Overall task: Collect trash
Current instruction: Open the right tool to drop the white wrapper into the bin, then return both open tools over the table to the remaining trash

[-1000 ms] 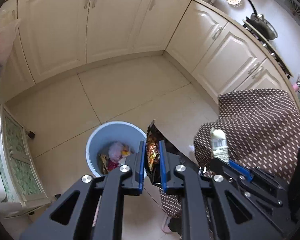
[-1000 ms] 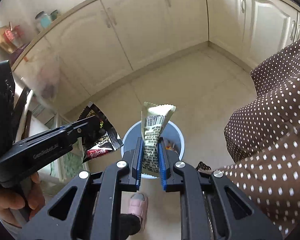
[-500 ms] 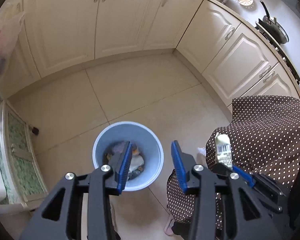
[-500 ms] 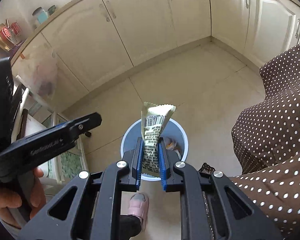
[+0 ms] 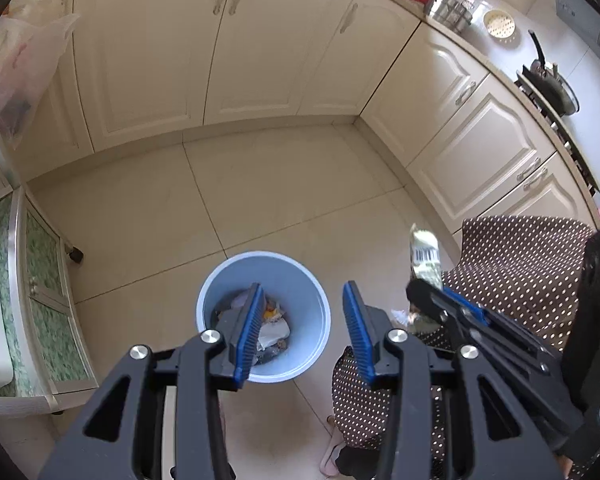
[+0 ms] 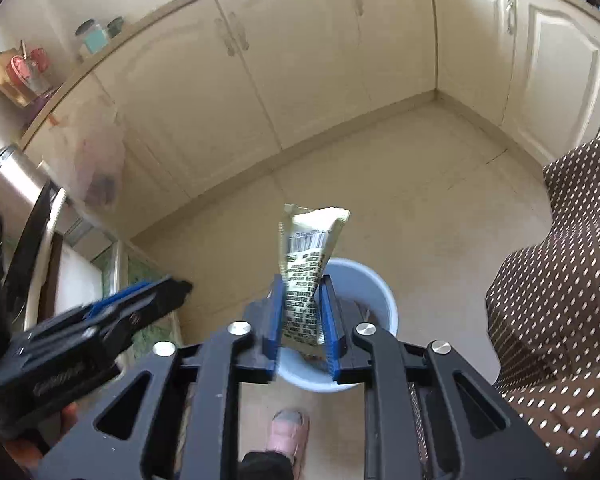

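Observation:
A light blue bin (image 5: 300,276) stands on the tiled floor with several bits of trash inside. My left gripper (image 5: 302,286) hangs open above it with nothing between its blue pads. To its right, my right gripper (image 5: 428,294) carries a cream snack wrapper (image 5: 424,248) with a barcode. In the right wrist view that wrapper (image 6: 306,280) stands tilted between the pads of the right gripper (image 6: 302,280), directly over the bin (image 6: 376,292). The jaws are opening and the wrapper sits loosely in the gap. The left gripper (image 6: 172,288) shows at the left edge.
Cream cabinets (image 5: 260,60) line the back and right walls. A low green-glass cabinet (image 5: 40,300) stands at the left, with a plastic bag (image 5: 20,60) hanging above it. A person's brown dotted skirt (image 5: 520,260) and a pink slipper (image 6: 288,432) are close to the bin.
The left gripper opened and its dark wrapper fell into the bin. The right gripper came over the bin, its jaws parted, and the cream wrapper tipped over to one side.

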`<move>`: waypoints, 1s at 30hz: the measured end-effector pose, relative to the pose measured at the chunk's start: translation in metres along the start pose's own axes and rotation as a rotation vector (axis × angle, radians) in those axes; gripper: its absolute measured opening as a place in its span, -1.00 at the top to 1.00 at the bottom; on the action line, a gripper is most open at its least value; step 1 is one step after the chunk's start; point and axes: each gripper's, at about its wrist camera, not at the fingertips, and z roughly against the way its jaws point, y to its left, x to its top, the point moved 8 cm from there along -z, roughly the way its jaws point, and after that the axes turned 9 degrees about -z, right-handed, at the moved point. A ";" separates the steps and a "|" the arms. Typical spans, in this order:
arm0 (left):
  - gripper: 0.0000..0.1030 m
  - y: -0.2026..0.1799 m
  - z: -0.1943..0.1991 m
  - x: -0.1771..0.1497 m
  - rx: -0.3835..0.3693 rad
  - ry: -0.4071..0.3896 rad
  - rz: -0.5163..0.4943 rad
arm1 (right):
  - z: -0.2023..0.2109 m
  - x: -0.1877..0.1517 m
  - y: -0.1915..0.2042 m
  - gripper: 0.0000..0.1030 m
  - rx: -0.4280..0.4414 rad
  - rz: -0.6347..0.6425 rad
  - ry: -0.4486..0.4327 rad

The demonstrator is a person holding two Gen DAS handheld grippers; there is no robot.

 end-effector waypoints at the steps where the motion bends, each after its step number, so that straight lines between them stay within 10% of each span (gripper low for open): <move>1: 0.22 0.000 0.003 0.001 -0.002 -0.006 0.001 | 0.002 0.004 0.001 0.45 0.000 -0.003 -0.009; 18: 0.17 -0.067 0.075 0.009 -0.065 -0.091 -0.086 | 0.125 0.013 -0.016 0.21 -0.057 0.019 -0.176; 30: 0.04 -0.234 0.156 -0.018 -0.218 -0.166 -0.321 | 0.293 -0.004 -0.094 -0.09 -0.145 -0.059 -0.412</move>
